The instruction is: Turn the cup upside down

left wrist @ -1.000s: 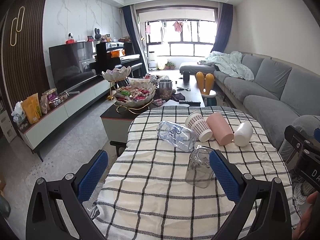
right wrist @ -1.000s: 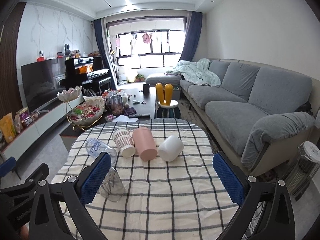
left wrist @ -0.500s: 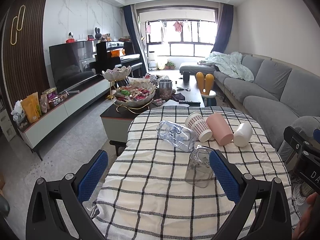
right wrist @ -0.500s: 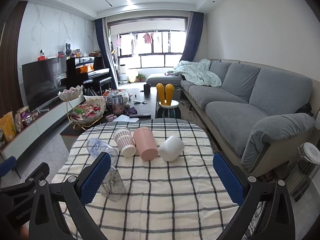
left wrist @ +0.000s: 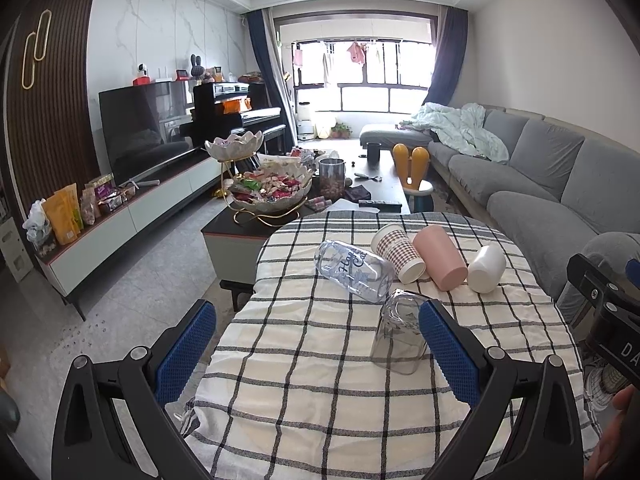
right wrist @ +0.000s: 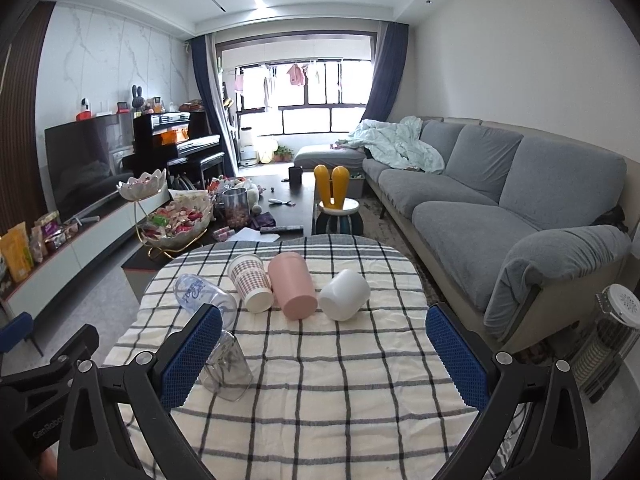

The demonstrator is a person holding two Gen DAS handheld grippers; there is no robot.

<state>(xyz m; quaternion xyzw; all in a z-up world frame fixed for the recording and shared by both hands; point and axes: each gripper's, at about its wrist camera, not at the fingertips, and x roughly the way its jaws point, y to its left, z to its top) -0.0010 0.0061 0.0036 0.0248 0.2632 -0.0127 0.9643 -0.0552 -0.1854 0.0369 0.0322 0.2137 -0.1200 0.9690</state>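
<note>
Several cups lie on their sides on a checked tablecloth (left wrist: 320, 360): a clear printed cup (left wrist: 354, 271), a patterned paper cup (left wrist: 398, 253), a pink cup (left wrist: 440, 257) and a white cup (left wrist: 486, 268). A clear glass (left wrist: 398, 334) stands mouth down nearest me, just left of my left gripper's right finger (left wrist: 448, 350). My left gripper (left wrist: 316, 352) is open and empty. My right gripper (right wrist: 324, 356) is open and empty; the glass (right wrist: 228, 366) sits by its left finger (right wrist: 192, 352). The pink cup (right wrist: 292, 284) and white cup (right wrist: 344, 294) lie ahead.
A dark coffee table (left wrist: 360, 196) with a snack bowl stand (left wrist: 268, 192) lies beyond the table. A grey sofa (right wrist: 500, 208) runs along the right. A TV unit (left wrist: 120, 208) lines the left wall. A heater (right wrist: 612, 340) stands at the right.
</note>
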